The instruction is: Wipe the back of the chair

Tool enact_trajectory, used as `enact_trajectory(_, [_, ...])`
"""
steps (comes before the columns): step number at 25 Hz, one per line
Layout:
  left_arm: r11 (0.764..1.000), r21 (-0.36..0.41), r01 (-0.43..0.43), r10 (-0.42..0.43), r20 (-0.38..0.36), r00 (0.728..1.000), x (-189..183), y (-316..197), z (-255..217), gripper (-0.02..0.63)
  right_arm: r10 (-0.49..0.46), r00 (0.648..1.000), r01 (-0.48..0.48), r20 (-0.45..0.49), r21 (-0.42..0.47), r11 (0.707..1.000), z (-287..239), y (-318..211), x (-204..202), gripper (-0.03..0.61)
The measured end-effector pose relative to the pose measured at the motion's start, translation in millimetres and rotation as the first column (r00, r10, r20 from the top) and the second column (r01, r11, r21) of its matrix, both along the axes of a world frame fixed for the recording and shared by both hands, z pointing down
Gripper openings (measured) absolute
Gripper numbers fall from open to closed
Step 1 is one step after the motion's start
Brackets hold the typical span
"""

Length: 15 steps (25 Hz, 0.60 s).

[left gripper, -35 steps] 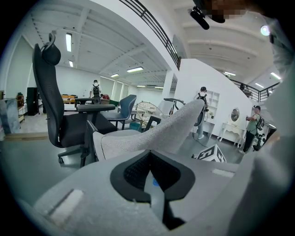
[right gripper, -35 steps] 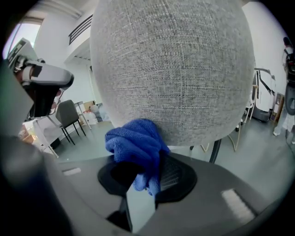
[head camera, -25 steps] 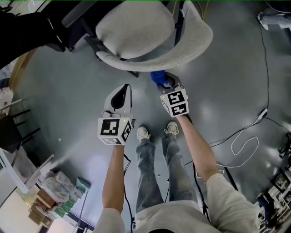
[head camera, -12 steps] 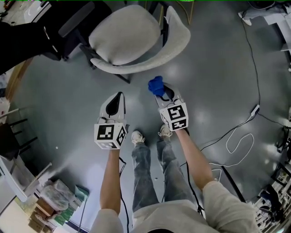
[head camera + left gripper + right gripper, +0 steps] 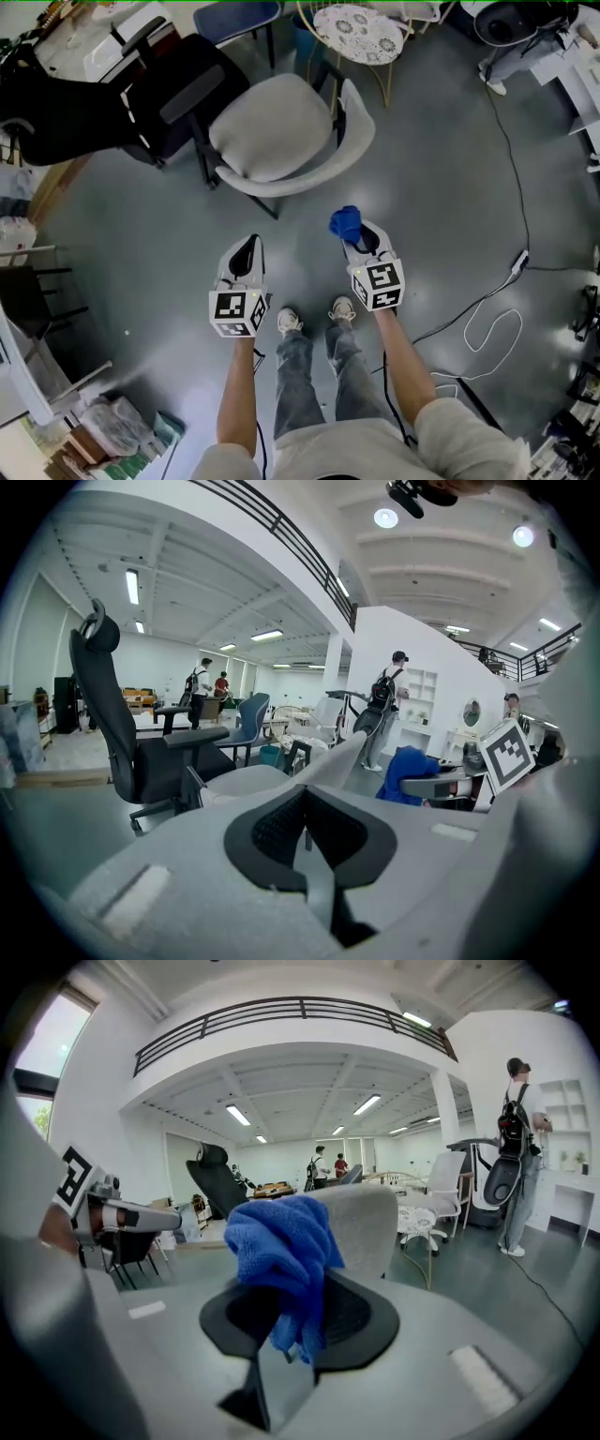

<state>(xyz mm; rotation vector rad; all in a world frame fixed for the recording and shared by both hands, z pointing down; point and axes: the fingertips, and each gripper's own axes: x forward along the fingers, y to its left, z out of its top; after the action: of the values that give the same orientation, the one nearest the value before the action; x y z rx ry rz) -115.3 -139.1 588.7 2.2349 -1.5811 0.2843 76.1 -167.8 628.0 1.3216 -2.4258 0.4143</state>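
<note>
**Cloth gripped and ready, chair back out of reach**

My right hand-held gripper (image 5: 286, 1330) has its jaws pinched on a bunched blue cloth (image 5: 279, 1241). The cloth stands up out of the jaws and droops over them. I judge it is held proud like this so that a soft wad, not hard plastic, meets the upholstery. My left hand-held gripper (image 5: 306, 841) is pressed together with nothing between its jaws. It hangs level beside the right one and looks spare for now. Neither touches anything else.

Ahead of both, and apart from them, stands the grey chair (image 5: 272, 131). Its curved back (image 5: 361, 117) is on the side nearer me, so the surface to be wiped faces the cloth. The cloth hangs over bare floor (image 5: 450, 187), clear of the back, so I judge no wiping is happening at this instant.

A black office chair (image 5: 84, 112) stands to the left. A cable (image 5: 497, 319) loops on the floor to my right.
</note>
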Motion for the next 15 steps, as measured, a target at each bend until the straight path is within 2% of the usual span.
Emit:
enact_trajectory(7, [0.997,0.072,0.012,-0.012,-0.004,1.0,-11,1,-74,0.002,0.038,0.999,-0.037,-0.017,0.056,0.998,-86,4,22,0.1])
enact_trajectory(15, [0.99,0.14,0.016,-0.015,-0.007,1.0,-19,-3,-156,0.001,0.026,0.998,-0.016,-0.054,0.167,0.986,-185,-1,25,0.1])
